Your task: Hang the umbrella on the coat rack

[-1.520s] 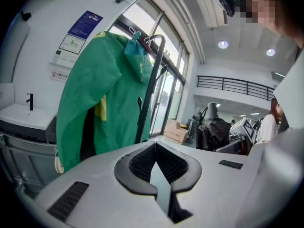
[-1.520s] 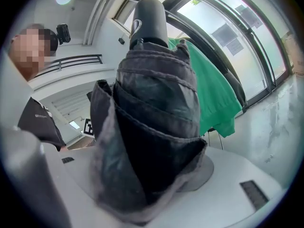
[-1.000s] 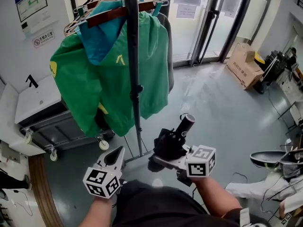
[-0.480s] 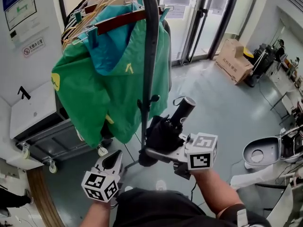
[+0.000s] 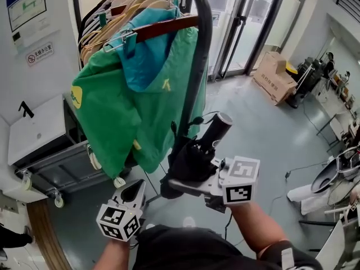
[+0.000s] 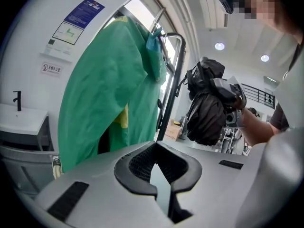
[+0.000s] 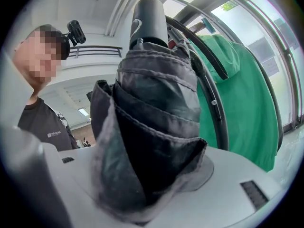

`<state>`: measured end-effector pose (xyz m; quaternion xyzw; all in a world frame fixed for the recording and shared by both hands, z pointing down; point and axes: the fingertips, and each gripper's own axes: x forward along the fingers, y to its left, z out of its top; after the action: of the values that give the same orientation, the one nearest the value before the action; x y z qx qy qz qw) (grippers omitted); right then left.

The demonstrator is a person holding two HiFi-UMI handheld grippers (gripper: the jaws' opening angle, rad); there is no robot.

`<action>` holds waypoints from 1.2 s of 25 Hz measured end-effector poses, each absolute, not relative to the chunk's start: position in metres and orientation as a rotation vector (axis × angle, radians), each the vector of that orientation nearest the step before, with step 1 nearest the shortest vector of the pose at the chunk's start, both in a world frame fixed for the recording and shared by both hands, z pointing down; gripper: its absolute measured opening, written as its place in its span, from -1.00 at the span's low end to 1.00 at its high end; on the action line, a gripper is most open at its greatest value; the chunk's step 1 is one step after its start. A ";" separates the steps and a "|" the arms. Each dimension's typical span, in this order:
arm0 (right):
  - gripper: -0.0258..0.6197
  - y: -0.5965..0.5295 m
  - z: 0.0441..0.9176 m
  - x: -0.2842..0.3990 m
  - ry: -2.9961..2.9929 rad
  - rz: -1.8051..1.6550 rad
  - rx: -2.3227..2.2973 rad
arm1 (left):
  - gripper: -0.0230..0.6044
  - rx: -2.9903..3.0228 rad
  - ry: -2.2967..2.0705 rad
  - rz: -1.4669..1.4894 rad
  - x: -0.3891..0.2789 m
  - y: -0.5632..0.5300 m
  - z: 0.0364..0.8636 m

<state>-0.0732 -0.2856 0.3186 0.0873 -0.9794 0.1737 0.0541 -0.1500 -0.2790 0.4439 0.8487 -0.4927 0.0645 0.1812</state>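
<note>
Right gripper (image 5: 190, 182) (image 7: 152, 189): lower centre of the head view; jaws set wide and clamped on the folded black fabric umbrella with cylindrical black handle (image 5: 192, 161) (image 7: 152, 127); the bunched canopy fills the space between the jaws, as its own view shows.

Umbrella position: centre of the head view, tilted, handle end pointing to the upper right; canopy overlaps the upright of the black tubular metal coat rack (image 5: 201, 55) (image 7: 216, 103) – contact between the two cannot be determined; umbrella not yet hung.

Left gripper (image 5: 135, 191) (image 6: 159, 172): lower left of the head view, below and left of the umbrella; jaws together, only a narrow slit between the pads, nothing between them; its own view shows the umbrella at the right, well apart.

Coat rack load: green hooded jacket with teal lining (image 5: 129, 106) (image 6: 109, 94) on a brown wooden hanger (image 5: 163, 28), upper left of the head view – just left of the upright.

Background: brown cardboard box (image 5: 274, 77) on the grey floor, upper right.
</note>
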 end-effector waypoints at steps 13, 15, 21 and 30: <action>-0.15 -0.282 0.334 -0.097 -2.904 0.461 0.220 | -0.88 2.368 -1.425 0.171 -0.162 -0.272 0.448; -0.15 -0.279 0.340 -0.100 -2.888 0.446 0.212 | -0.88 2.363 -1.426 0.173 -0.163 -0.271 0.450; -0.15 -0.268 0.354 -0.104 -2.867 0.452 0.197 | -0.88 2.349 -1.445 0.185 -0.167 -0.267 0.451; -0.15 -0.254 0.396 -0.105 -2.779 0.449 0.205 | -0.88 2.357 -1.440 0.194 -0.164 -0.266 0.452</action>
<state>-0.1053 -0.2536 0.3963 0.0717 -0.9721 0.1569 0.1588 -0.1644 -0.2662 0.4525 0.8365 -0.5110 0.0689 0.1856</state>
